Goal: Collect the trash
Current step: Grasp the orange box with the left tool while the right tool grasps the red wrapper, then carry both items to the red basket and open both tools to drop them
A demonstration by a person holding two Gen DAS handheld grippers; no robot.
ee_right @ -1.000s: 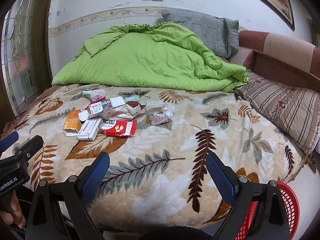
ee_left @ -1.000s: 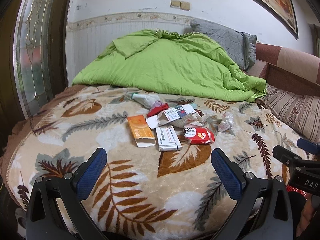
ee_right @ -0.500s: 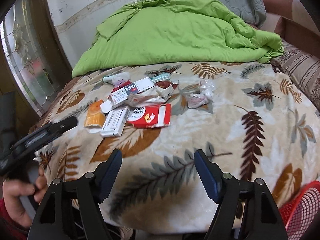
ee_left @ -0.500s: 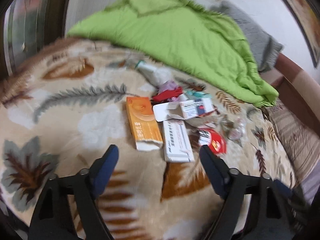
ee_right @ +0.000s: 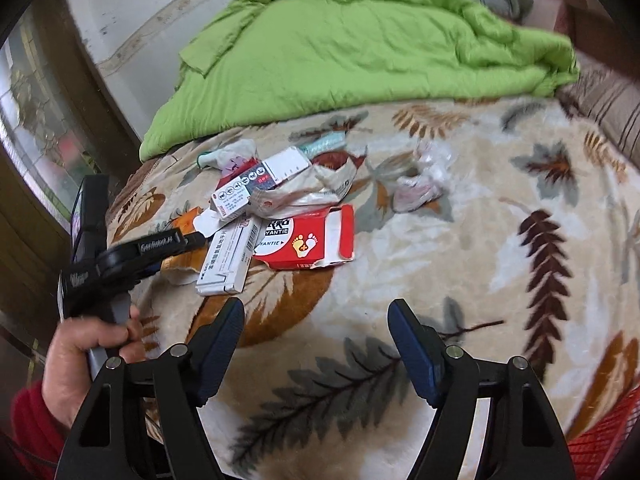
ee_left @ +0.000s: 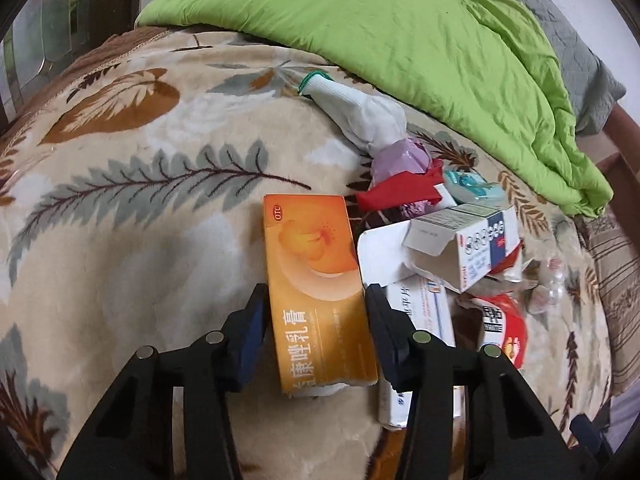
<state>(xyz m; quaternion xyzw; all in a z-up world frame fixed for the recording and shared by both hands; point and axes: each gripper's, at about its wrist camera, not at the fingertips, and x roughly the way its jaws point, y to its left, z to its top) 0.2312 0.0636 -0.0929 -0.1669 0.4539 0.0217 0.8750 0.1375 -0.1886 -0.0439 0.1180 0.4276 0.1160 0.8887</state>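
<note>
A pile of trash lies on the leaf-patterned blanket [ee_left: 120,240]. My left gripper [ee_left: 316,320] is open with its fingers on either side of the orange medicine box [ee_left: 316,280], close to both long edges. Beside the box lie a white box [ee_left: 420,320], an open white carton [ee_left: 460,248], a red packet [ee_left: 504,328], red wrapper [ee_left: 396,196] and a white glove [ee_left: 360,116]. My right gripper [ee_right: 316,336] is open and empty above the blanket, short of the red packet [ee_right: 312,240] and white box [ee_right: 228,260]. The left gripper [ee_right: 160,244] shows in the right wrist view.
A green quilt [ee_left: 400,40] is heaped at the back of the bed. A crumpled clear wrapper [ee_right: 424,184] lies right of the pile. A red mesh basket [ee_right: 600,444] sits at the lower right off the bed. A striped pillow [ee_left: 616,272] is at right.
My left gripper has moved forward and down to the pile and now straddles the orange box, its fingers narrower. My right gripper has moved closer to the bed, its fingers narrower.
</note>
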